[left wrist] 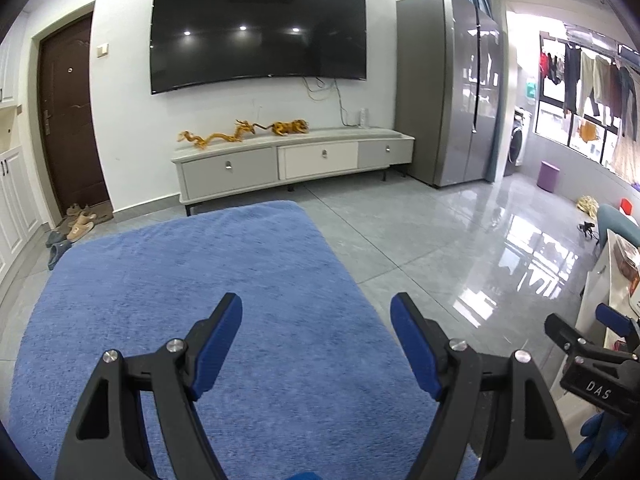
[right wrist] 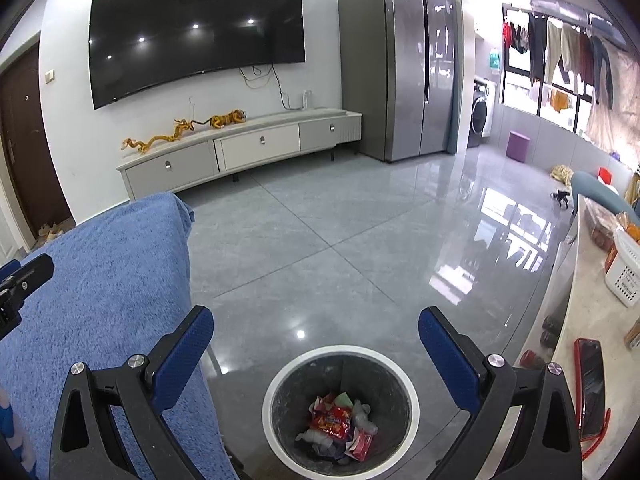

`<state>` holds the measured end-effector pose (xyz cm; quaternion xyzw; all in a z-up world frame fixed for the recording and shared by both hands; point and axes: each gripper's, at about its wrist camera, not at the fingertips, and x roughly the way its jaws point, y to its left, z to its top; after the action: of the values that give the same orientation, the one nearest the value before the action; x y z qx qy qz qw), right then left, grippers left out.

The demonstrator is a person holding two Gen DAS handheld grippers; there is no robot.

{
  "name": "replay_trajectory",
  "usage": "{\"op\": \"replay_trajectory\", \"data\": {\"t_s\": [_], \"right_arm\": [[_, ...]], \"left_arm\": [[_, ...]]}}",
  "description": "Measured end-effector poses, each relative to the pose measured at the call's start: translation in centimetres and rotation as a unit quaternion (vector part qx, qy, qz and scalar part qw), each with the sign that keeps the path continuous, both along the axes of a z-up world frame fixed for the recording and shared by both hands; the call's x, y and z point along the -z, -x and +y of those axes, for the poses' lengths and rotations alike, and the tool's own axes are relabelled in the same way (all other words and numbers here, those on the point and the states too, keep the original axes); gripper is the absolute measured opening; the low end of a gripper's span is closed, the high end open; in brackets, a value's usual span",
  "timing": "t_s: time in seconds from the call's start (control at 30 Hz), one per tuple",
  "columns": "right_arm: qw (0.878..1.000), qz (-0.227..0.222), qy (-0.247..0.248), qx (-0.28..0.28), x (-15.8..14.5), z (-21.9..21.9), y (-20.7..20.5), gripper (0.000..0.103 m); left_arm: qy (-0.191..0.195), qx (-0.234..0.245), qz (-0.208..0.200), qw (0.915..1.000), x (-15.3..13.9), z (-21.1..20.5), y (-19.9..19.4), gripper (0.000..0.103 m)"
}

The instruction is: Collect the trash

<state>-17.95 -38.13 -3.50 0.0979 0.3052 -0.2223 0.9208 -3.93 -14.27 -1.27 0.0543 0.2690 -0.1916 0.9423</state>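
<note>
We are holding both tongs spread wide and gripping nothing. The right tongs (right wrist: pixel 316 332) are hovering over the trash bin (right wrist: pixel 340 408) at the bottom centre of the right view, where wrappers (right wrist: pixel 334 420) are lying at its bottom. The left tongs (left wrist: pixel 316 320) are pointing across the blue towel (left wrist: pixel 180 280), which is looking bare, though fisheye edges may be hiding scraps. So the right hand is sitting nearer the bin.

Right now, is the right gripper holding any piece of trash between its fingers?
No, the right gripper is open and holds nothing; the wrappers lie inside the trash bin below it.
</note>
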Motion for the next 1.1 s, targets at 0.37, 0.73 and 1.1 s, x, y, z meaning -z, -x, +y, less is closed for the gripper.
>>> {"op": "replay_trajectory", "data": {"t_s": [0.37,0.73,1.1], "right_arm": [[0.998,-0.020,0.053,0.015,-1.8,2.3,0.2,0.103],[0.996,-0.029,0.080,0.028,-2.5,3.6,0.1,0.103],[0.996,-0.030,0.082,0.027,-2.3,4.1,0.0,0.103]], "left_arm": [[0.006,-0.035,-0.019,0.9992,0.0,3.3,0.4,0.084],[0.013,-0.068,-0.018,0.9975,0.3,5.3,-0.3,0.093],[0.013,-0.075,-0.024,0.9968,0.5,5.3,0.0,0.098]]}}
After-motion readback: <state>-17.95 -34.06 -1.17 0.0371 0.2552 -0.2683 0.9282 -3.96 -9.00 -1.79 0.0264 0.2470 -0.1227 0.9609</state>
